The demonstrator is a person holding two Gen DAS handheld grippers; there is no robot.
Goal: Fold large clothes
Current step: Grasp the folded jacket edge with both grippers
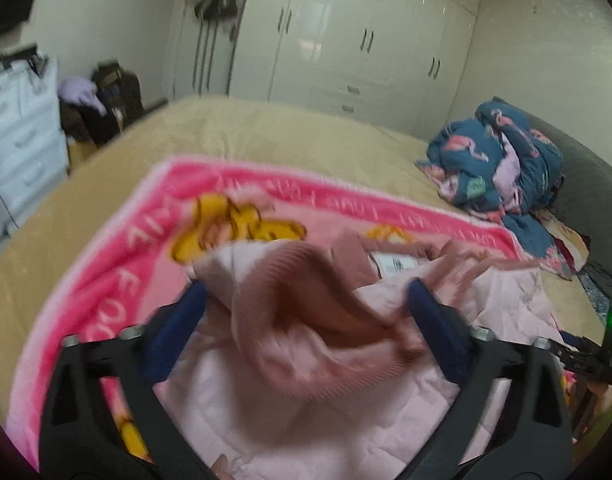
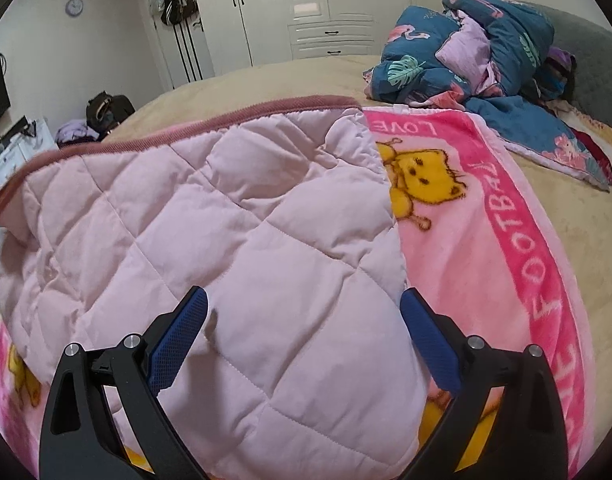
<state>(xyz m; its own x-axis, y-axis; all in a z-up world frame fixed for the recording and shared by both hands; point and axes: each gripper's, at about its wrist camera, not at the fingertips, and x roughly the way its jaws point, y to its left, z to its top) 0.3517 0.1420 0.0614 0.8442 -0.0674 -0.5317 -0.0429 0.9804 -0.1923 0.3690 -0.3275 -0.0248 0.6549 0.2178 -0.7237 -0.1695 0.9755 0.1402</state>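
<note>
My left gripper [image 1: 306, 312] has its jaws spread wide, with the ribbed cuff [image 1: 306, 308] of the pink jacket [image 1: 265, 412] bunched between the blue pads [image 1: 177, 332]. I cannot tell whether the pads touch the fabric; that view is blurred. My right gripper [image 2: 303, 336] is likewise wide open above the quilted jacket [image 2: 225, 216], gripping nothing. The jacket lies spread on a pink blanket [image 2: 486, 264] covering the beige bed [image 2: 586, 232]. A crumpled blue quilt [image 2: 466, 40] sits well apart, beside the headboard [image 2: 594, 64].
</note>
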